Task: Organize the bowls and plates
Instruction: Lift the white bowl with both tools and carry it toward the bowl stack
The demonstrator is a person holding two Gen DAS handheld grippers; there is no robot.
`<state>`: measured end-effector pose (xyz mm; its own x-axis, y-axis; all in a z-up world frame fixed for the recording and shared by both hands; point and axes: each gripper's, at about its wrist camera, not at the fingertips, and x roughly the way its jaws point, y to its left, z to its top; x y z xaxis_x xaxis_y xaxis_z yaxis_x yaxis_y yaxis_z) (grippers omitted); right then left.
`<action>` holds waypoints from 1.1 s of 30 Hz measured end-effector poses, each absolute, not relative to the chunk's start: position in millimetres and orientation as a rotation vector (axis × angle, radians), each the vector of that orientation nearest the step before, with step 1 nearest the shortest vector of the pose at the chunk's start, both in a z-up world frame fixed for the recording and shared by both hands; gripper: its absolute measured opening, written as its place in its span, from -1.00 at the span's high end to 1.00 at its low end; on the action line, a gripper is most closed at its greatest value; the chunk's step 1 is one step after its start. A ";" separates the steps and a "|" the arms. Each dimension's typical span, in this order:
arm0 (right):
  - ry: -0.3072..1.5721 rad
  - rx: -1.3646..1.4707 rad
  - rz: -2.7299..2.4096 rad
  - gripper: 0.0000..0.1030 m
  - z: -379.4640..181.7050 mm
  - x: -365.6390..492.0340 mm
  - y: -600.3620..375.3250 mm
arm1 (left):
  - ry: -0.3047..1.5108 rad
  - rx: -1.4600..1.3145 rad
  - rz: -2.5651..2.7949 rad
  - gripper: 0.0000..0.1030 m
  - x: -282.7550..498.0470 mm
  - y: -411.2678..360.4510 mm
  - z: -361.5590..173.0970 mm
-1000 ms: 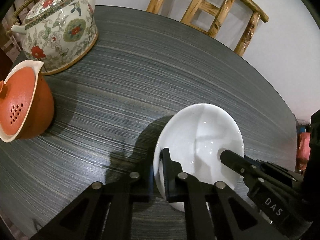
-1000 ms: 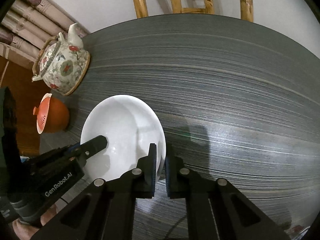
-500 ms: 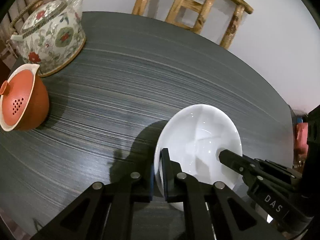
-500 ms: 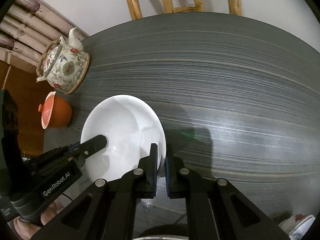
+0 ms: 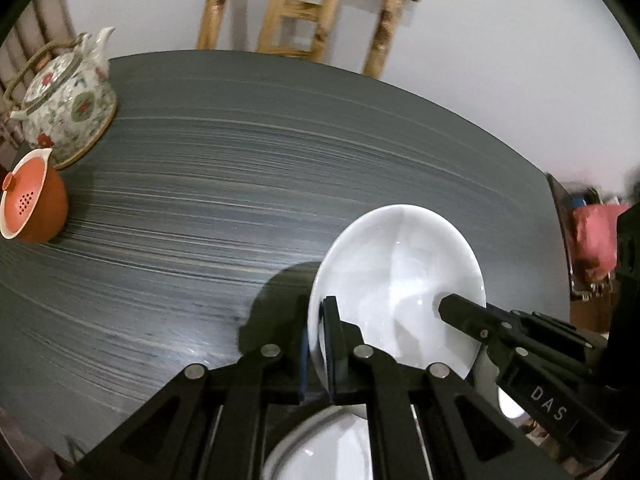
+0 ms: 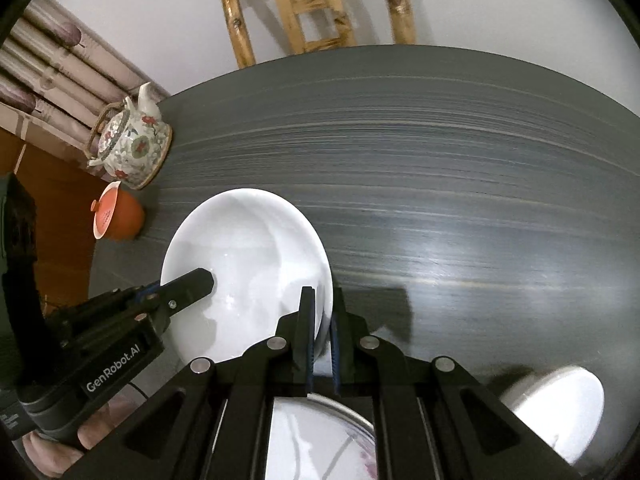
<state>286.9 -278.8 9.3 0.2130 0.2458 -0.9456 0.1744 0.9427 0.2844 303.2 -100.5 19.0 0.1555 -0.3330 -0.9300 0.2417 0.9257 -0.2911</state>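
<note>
We hold a white bowl [image 5: 396, 280] with both grippers, one on each side of it. Our left gripper [image 5: 320, 340] pinches the bowl's left rim, with one finger inside the bowl and one outside, squeezed tight on the thin edge. Our right gripper [image 6: 322, 332] pinches the right rim the same way, its two fingers pressed close on the edge. The bowl looks lifted above the dark gray table [image 6: 440, 160], and it casts a shadow on the streaky top. Under our grippers we see another white dish [image 5: 320, 448] at the near edge of the table. A small white bowl [image 6: 560, 404] sits off to the right, blurry and near the table's edge. At the far left of the table stands a flowered teapot [image 5: 68, 96] with a woven handle. Just beside it sits a small orange clay pot [image 5: 32, 200] with tiny holes in its top. A wooden chair [image 6: 320, 8] stands behind the table, against a plain white wall.
</note>
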 end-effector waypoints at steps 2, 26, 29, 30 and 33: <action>1.356 0.372 0.034 0.85 16.0 274.3 -290.0 | 1.356 -0.066 -0.433 0.89 294.6 -114.5 24.0; 1.315 0.470 -0.172 0.85 42.7 145.5 -416.8 | 1.380 0.061 -0.610 0.87 193.3 -249.1 37.4; 1.315 0.479 -0.185 0.85 41.0 135.4 -424.4 | 1.385 0.071 -0.617 0.86 185.5 -257.1 34.3; 1.316 0.480 -0.190 0.85 40.0 132.6 -426.8 | 1.386 0.072 -0.618 0.86 185.0 -259.9 33.2; 1.318 0.491 -0.205 0.85 36.1 124.1 -435.3 | 1.384 0.090 -0.616 0.85 181.0 -269.2 30.7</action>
